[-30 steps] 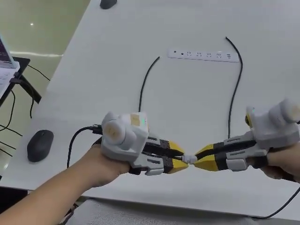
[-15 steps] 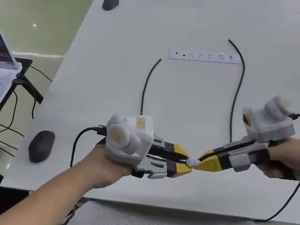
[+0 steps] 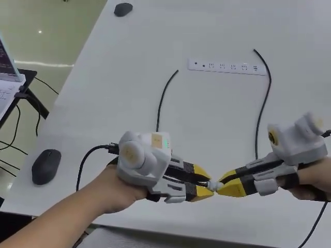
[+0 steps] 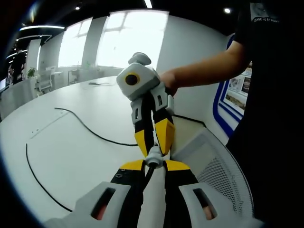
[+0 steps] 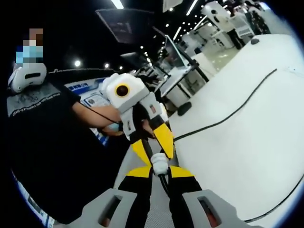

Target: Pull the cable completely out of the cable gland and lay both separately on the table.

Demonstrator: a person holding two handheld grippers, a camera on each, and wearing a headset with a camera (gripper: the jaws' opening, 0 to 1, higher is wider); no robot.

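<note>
A small white cable gland point(image 3: 212, 184) hangs above the table's near edge, between two gripper tips that meet head on. My left gripper point(image 3: 208, 187) is shut on the thin black cable point(image 3: 161, 101), which runs back between its jaws and trails away across the white table point(image 3: 129, 62). My right gripper point(image 3: 221, 187) is shut on the gland from the opposite side. In the left gripper view, the gland point(image 4: 153, 156) sits just past my left gripper point(image 4: 154, 165), with the right gripper point(image 4: 154, 145) closed around it. In the right gripper view, the gland point(image 5: 160, 163) sits at my right gripper point(image 5: 160, 172), facing the left gripper point(image 5: 156, 149).
A white power strip point(image 3: 227, 67) lies at the back, and its black cord point(image 3: 264, 103) curves toward the right gripper. A black mouse point(image 3: 45, 166) rests near the left front corner and another mouse point(image 3: 123, 9) sits far back. A mesh chair point(image 4: 209, 166) stands below the table's edge.
The two grippers stay tip to tip on the gland. The right gripper's body has tilted upward, and the pair sits slightly lower and further right in the picture.
</note>
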